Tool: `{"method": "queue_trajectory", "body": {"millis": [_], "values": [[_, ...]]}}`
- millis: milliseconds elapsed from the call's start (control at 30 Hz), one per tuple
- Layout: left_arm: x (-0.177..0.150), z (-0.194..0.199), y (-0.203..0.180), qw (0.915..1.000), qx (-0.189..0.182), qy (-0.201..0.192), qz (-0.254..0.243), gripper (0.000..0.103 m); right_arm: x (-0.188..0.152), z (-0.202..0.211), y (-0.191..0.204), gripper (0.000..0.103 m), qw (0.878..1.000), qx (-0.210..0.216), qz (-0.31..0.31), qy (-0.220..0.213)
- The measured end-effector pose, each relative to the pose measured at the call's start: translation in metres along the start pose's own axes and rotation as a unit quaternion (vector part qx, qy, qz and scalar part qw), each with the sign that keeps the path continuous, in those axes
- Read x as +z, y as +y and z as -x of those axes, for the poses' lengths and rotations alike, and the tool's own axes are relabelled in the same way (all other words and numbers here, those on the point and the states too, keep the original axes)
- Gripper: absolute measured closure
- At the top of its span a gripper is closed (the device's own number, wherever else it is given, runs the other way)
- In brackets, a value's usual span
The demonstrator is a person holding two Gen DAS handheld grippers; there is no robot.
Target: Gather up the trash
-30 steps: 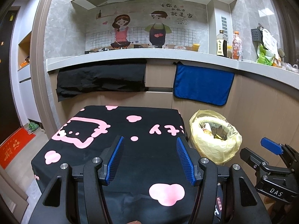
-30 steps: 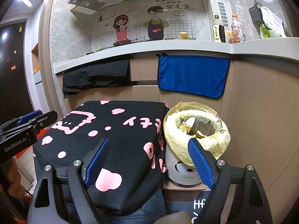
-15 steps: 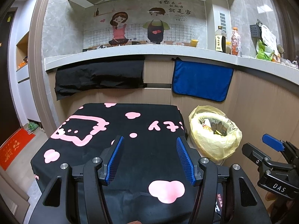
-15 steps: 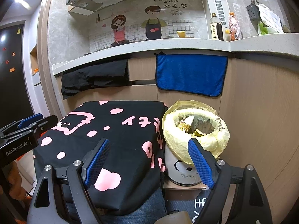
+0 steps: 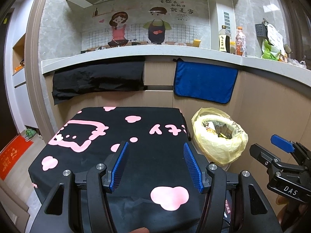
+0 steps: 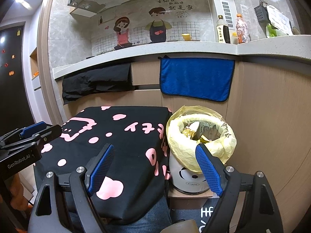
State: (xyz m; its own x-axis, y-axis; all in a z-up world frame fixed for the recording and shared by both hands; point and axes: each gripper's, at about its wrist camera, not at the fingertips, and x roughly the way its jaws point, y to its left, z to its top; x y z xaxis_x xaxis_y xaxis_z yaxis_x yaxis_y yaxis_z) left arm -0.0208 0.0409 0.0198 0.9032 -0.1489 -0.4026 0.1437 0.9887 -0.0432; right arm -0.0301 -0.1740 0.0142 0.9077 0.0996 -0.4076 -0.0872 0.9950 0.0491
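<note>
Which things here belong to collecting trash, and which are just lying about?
Job:
- bin with yellow bag, trash inside
- left gripper, open, empty
- right gripper, open, empty

Lying about:
- black cloth with pink print, nothing on it
- blue towel
- black towel
- bottles on counter

Both views are taken from the wrists, looking forward and slightly down along each hand-held gripper. The left view (image 5: 155,165) is set over the black pink-printed cloth (image 5: 120,136); the right view (image 6: 155,169) sits nearer the yellow-lined bin (image 6: 202,136). Shared: cloth, bin, blue towel (image 5: 204,81), kitchen worktop (image 6: 175,48), wall mural.
</note>
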Motion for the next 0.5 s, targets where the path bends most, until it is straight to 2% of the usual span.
{"method": "queue_trajectory", "body": {"millis": [500], "values": [[-0.0002, 0.0, 0.0004, 1.0, 0.001, 0.004, 0.001, 0.044, -0.0007, 0.0003, 0.0001, 0.02, 1.0, -0.001, -0.001, -0.001]]}}
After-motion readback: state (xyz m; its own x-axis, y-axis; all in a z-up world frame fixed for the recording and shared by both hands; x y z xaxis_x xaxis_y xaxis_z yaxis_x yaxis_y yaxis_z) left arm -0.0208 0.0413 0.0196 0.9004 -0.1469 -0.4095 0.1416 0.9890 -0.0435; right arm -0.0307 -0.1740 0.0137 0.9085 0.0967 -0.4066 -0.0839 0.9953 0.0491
